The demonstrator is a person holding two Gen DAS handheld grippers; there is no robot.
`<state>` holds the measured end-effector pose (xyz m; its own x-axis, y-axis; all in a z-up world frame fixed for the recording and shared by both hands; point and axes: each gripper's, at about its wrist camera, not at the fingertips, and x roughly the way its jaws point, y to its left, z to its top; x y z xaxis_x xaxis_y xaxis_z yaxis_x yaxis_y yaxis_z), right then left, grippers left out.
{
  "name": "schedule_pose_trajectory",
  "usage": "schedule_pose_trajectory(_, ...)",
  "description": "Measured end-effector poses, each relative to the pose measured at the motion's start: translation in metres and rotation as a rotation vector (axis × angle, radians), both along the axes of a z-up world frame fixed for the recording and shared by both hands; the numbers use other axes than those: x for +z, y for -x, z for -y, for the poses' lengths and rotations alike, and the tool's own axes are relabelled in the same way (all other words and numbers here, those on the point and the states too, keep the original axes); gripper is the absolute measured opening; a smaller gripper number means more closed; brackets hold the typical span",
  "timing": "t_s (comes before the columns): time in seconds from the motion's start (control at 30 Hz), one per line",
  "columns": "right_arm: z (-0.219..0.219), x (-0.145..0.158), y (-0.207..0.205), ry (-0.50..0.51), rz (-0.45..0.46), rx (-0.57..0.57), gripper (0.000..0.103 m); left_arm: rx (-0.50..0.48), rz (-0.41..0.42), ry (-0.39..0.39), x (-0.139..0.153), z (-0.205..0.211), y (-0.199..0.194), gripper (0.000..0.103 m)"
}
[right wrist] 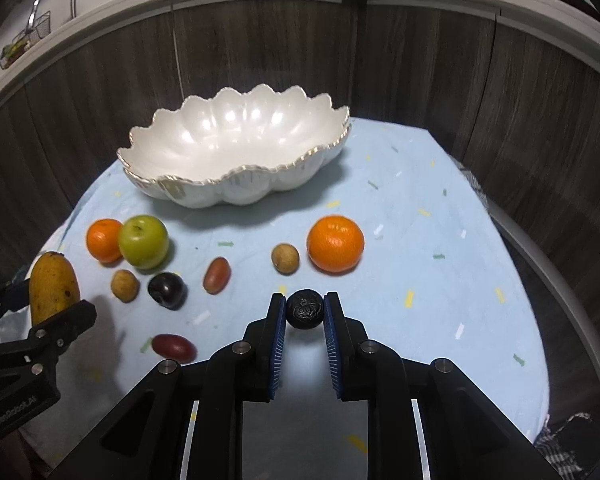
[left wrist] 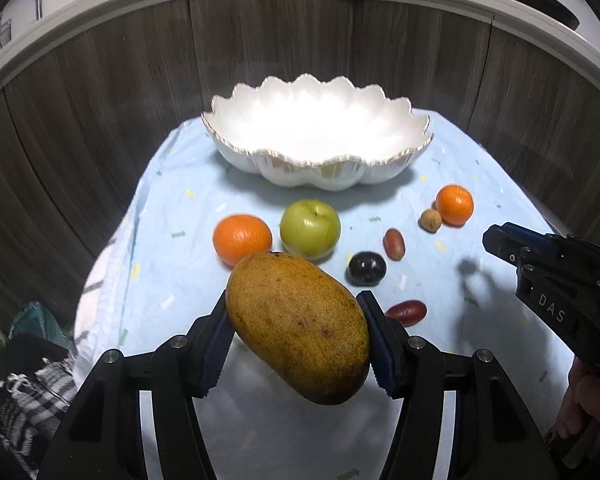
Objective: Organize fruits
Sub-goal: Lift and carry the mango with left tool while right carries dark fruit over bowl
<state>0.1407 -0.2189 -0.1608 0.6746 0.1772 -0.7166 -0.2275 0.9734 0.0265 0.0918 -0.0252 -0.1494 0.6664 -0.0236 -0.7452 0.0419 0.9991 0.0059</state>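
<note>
On the desk draped in a pale blue speckled cloth [right wrist: 400, 208], the fruits are being gathered for the wide white scalloped ceramic bowl with a gilt rim [right wrist: 236, 148], which stands empty at the far side. The step in hand looks like the carry: both grippers hold fruit clear of the cloth, and nothing has yet been dropped in.

The left gripper [left wrist: 296, 320] is clamped across the middle of a large yellow-orange mango [left wrist: 300, 328], its blue ridged pads pressing on either flank, the fruit tilted with its stem end pointing toward the bowl. The right gripper [right wrist: 305, 314] is clenched on a small round black wrinkled fruit [right wrist: 305, 309], pinched right at the fingertips.

Both held fruits lie on the near side of the bowl, with the loose fruits between them and it: two oranges [right wrist: 335, 243], a green apple [right wrist: 143, 242], a dark plum [right wrist: 166, 290], two reddish oblong fruits [right wrist: 217, 275] and two small tan round ones [right wrist: 285, 258].

The next move, as I judge it, calls for carrying each fruit forward over the scalloped rim, lowering before release. The mango is heavy and smooth, so it could twist in the pads; the small black fruit could roll if dropped high.
</note>
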Motion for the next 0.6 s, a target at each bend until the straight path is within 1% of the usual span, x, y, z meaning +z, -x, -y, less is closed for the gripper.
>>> schedule_pose_trajectory(0.27, -0.001, 0.025, 0.004, -0.025, 0.034, 0.003, 0.021, 0.002, 0.046, 0.008, 0.025, -0.004, 0.001, 0.059)
schedule_pose_trajectory(0.6, -0.013, 0.057, -0.008, -0.059, 0.088, 0.022, 0.021, 0.025, 0.101, 0.018, 0.055, -0.017, -0.010, 0.059)
